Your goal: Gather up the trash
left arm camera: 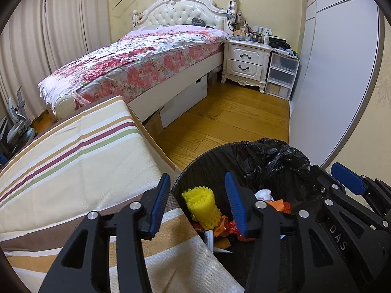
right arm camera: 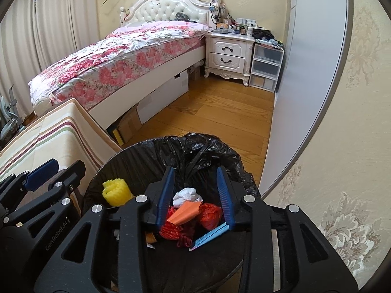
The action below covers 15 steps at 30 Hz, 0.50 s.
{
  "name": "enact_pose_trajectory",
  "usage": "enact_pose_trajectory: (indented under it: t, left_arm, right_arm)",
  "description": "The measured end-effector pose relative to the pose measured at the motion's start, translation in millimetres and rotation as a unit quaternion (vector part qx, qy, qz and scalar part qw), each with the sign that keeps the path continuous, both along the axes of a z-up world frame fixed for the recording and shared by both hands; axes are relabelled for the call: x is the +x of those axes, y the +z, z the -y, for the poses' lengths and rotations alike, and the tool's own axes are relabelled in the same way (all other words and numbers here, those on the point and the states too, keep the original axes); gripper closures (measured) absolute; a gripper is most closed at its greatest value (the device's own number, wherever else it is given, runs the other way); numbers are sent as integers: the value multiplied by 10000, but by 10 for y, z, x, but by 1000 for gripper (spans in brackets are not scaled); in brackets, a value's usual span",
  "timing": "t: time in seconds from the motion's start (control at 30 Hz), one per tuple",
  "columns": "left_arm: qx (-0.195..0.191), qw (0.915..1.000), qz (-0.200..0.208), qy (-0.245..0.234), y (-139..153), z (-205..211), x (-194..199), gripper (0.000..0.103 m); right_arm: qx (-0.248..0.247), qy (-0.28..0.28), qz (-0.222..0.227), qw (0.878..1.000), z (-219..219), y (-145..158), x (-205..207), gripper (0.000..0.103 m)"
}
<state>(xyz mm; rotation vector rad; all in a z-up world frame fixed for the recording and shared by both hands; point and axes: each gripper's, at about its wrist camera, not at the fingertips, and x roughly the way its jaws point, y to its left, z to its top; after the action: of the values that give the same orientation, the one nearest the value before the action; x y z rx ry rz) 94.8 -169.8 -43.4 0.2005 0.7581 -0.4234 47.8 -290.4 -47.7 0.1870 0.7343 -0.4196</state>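
Over the bin: you hold both tongs above the black-lined trash bin [right arm camera: 136,161], tilted down into its mouth, which suits dropping things in.
Left tongs: your left tongs [left arm camera: 198,202] stand spread with nothing between the pads; one finger hangs over the striped cushion [left arm camera: 73,151], the other over the bin.
Right tongs: your right tongs [right arm camera: 195,193] are also parted and pinch nothing; the rubbish seen between them lies lower, inside the bin.
Trash: it sits in the bin already, a yellow foam net [right arm camera: 117,193] against the left wall, a white crumpled tissue [right arm camera: 187,195], an orange folded paper [right arm camera: 187,211], red netting [right arm camera: 210,214] and a blue slip [right arm camera: 212,235] heaped toward the middle.
Liner: the black bag [right arm camera: 207,151] bunches loosely over the far rim, so it looks free to be gathered.
Judgement: nothing loose shows on the wooden floor [right arm camera: 220,112] near the bin, so the collecting seems largely done; gathering the bag's edges may be your next job.
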Motion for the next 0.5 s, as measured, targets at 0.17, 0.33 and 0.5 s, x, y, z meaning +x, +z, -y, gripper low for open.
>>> enact_pose_trajectory:
  t: [0.17, 0.33, 0.5]
  left_arm:
    - [-12, 10000, 66, -9, 22, -12, -19, 38]
    - [-29, 9998, 155, 110, 52, -64, -20, 28]
    - [23, 9995, 222, 225, 61, -132, -35, 26]
  right_arm:
    - [-51, -76, 26, 10000, 11, 16, -20, 54]
    - [-101, -162, 19, 9998, 16, 30, -37, 43]
    - [-183, -268, 45, 9995, 13, 53, -81, 34]
